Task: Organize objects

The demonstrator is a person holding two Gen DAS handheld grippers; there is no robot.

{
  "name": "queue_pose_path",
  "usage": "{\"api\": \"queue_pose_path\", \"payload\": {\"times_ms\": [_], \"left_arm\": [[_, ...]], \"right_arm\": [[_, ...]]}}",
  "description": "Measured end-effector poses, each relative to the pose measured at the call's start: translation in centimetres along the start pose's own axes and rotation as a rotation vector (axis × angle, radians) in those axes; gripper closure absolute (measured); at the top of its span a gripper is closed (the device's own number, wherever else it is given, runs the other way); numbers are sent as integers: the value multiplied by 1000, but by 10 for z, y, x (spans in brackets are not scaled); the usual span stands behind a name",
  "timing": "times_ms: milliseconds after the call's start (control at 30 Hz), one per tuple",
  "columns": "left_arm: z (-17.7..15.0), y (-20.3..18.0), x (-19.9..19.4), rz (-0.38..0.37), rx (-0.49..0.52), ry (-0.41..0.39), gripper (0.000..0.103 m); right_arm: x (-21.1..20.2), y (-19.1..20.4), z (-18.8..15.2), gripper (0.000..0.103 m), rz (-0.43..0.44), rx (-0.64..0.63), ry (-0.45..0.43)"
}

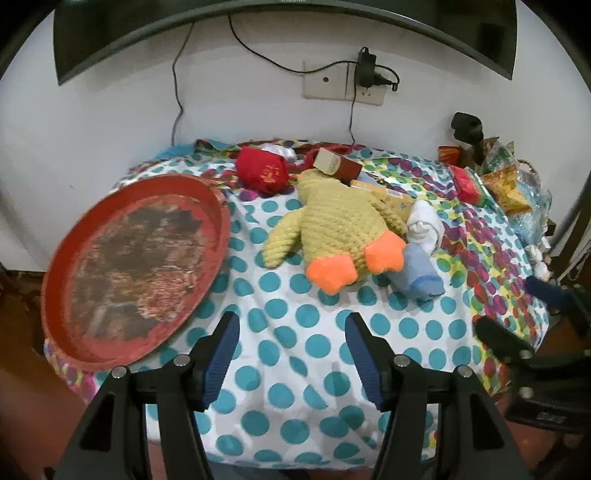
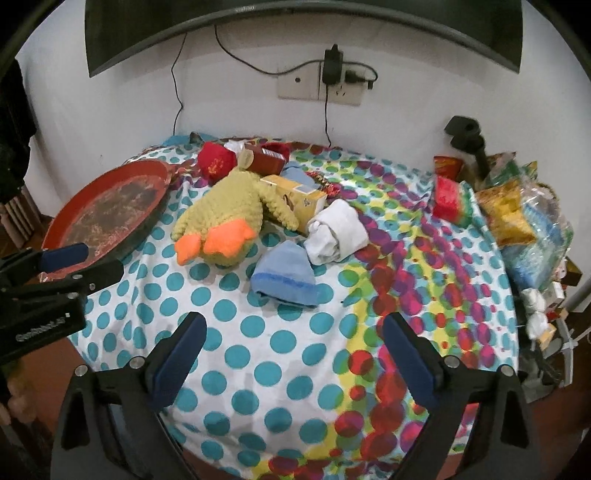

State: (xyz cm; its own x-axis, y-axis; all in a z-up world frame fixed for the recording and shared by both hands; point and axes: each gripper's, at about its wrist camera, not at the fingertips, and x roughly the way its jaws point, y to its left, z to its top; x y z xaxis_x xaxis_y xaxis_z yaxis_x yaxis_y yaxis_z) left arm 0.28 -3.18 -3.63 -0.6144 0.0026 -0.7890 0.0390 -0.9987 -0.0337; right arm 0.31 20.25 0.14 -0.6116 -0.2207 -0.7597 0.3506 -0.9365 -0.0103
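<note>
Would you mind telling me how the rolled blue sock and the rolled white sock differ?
The blue sock is pale blue with a darker blue cuff band; the white sock is plain white. The blue sock lies nearer the cameras on the teal-dotted cloth; the white sock sits farther back, against the yellow box. The blue one looks smoothly rolled, the white one more bunched. Both are bundled and lie beside the knitted duck.

Little is legible. Red pouch (image 1: 263, 170) near the worktop's far edge: gold embroidered mark on its face, characters not readable. Left tongs (image 2: 79, 264), seen from the right wrist camera: white lettering on the black body, too blurred to read. Monitor (image 1: 284, 22) on the wall: small logo on the lower bezel, unreadable. Yellow carton (image 2: 295, 197) beside the plush: small printed marks, illegible.
</note>
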Motion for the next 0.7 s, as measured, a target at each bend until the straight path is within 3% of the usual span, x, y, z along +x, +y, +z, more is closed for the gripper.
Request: {"api": "queue_pose_path", "payload": {"times_ms": [200, 500, 700], "left_arm": [[17, -2, 19, -47, 10, 8, 42], [44, -9, 50, -75, 42, 33, 42], [59, -14, 68, -84, 57, 40, 42]], "right_arm": [[43, -2, 4, 14, 27, -3, 43], [97, -8, 18, 15, 69, 23, 79], [122, -6, 20, 37, 116, 18, 108]]}}
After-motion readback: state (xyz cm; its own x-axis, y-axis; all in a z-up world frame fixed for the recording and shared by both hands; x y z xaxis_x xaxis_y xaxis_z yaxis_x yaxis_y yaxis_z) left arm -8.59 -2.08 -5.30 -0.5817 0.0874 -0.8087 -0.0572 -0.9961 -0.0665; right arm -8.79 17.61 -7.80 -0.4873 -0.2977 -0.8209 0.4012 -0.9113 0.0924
